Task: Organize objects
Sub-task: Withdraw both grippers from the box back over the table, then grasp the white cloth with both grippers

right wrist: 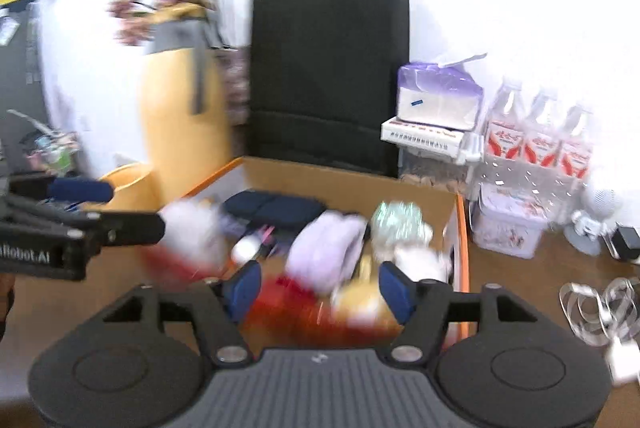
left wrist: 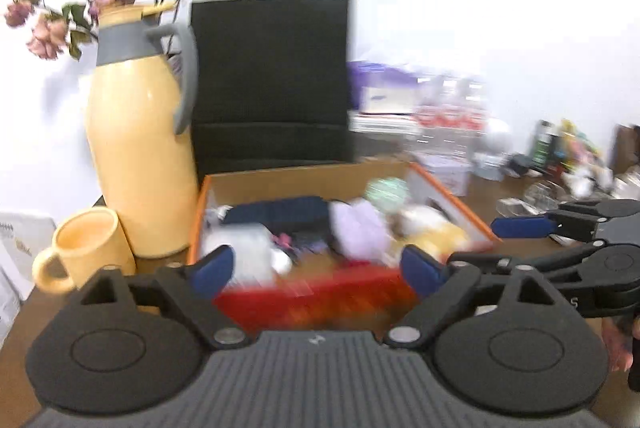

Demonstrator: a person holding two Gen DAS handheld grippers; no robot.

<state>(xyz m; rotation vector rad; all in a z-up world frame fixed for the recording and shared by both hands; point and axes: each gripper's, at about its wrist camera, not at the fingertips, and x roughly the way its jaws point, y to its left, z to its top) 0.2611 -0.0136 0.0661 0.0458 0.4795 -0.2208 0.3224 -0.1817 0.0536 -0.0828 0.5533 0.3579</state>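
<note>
An open cardboard box with orange edges (left wrist: 452,202) (right wrist: 462,228) sits on the brown table, full of mixed items: a dark blue pouch (left wrist: 280,214) (right wrist: 272,206), a lilac soft item (left wrist: 360,228) (right wrist: 324,248), a pale green round thing (left wrist: 386,190) (right wrist: 396,216), a yellow item (left wrist: 436,238) and a red packet (left wrist: 316,298) (right wrist: 288,304) at the near side. My left gripper (left wrist: 316,268) is open, just before the box. My right gripper (right wrist: 320,286) is open over the box's near edge. Both views are motion-blurred.
A yellow thermos jug (left wrist: 140,156) and yellow mug (left wrist: 86,248) stand left of the box. A black paper bag (left wrist: 272,80) (right wrist: 328,80) stands behind. Tissue pack (right wrist: 438,100), water bottles (right wrist: 536,140) and clutter lie to the right.
</note>
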